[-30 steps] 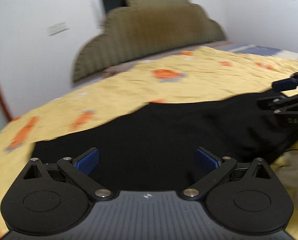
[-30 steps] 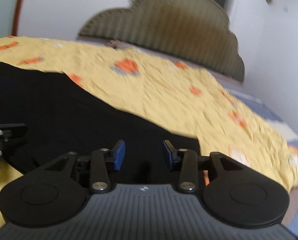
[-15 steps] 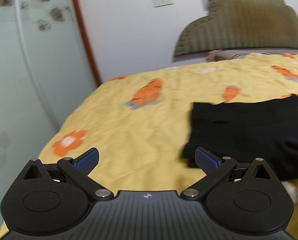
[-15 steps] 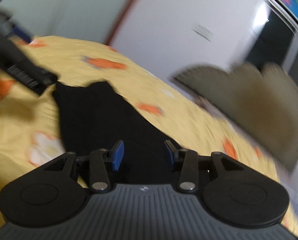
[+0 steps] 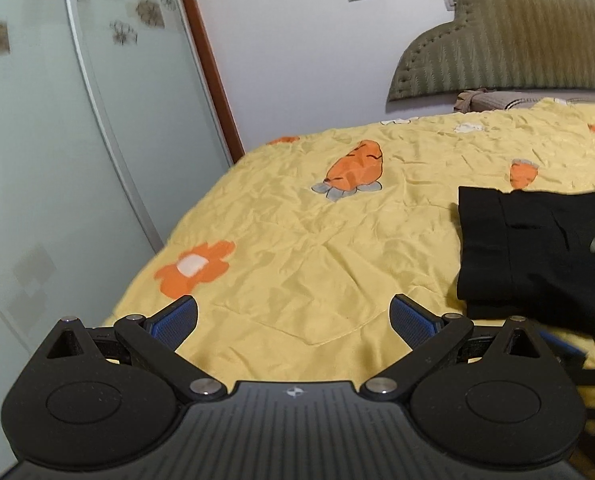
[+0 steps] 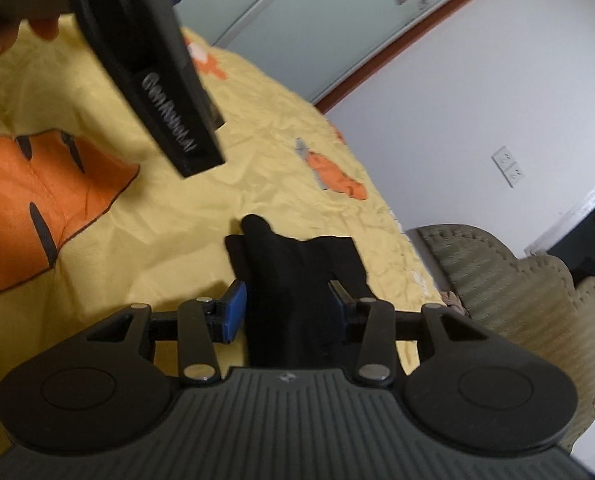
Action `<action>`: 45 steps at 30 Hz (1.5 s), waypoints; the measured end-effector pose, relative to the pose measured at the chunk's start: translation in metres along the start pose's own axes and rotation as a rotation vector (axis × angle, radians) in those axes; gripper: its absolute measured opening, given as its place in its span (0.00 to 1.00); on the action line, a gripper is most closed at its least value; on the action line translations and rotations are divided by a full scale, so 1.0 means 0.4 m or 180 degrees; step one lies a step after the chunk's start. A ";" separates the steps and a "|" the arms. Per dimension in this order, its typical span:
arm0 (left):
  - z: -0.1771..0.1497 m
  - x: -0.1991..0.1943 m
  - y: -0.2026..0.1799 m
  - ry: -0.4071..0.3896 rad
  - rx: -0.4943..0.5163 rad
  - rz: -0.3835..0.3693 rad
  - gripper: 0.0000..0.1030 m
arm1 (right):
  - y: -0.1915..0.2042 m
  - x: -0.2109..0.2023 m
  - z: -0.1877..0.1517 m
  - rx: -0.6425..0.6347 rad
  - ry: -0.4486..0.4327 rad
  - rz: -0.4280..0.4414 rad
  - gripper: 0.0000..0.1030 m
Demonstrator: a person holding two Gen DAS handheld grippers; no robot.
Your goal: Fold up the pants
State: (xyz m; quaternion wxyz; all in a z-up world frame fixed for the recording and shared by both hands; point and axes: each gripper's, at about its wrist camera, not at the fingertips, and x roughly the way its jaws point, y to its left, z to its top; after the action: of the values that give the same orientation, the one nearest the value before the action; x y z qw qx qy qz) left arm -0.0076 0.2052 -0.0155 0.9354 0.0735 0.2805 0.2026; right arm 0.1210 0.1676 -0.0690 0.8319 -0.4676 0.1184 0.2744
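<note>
Folded black pants (image 5: 537,256) lie on the yellow bedspread (image 5: 317,248). Left gripper (image 5: 293,318) jaws gape wide; right gripper (image 6: 285,312) jaws stand apart, straddling the pants.

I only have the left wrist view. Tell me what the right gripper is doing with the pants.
Observer: The right gripper is at the pants; black cloth shows between its jaws.
Operator: Say whether those jaws are shut.
Observer: They stand apart, open. I cannot tell if they touch the cloth.
Operator: Report what else is near it.
Observer: In the right wrist view, the body of the left gripper hangs over the sheet, apart from the pants.
</note>
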 end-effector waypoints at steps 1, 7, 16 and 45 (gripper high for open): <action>0.006 0.005 0.008 0.0038 -0.0051 -0.0081 1.00 | 0.005 0.009 -0.004 -0.0041 0.0022 0.0016 0.39; 0.050 0.025 0.011 0.0129 -0.0138 -0.0576 1.00 | 0.035 0.059 -0.002 -0.0275 0.0054 -0.0109 0.34; 0.118 0.075 0.022 0.0471 -0.0782 -0.1305 1.00 | -0.024 0.043 -0.007 0.0324 -0.0110 -0.0075 0.09; 0.106 0.328 0.022 0.1704 -0.2707 -0.2470 1.00 | -0.007 -0.051 -0.028 0.0034 -0.0285 0.0000 0.61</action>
State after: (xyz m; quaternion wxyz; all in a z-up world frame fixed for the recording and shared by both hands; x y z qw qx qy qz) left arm 0.1127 0.2674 -0.0430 0.7856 -0.4648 0.4059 -0.0461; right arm 0.1064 0.1499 -0.0637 0.8388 -0.4505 0.0825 0.2944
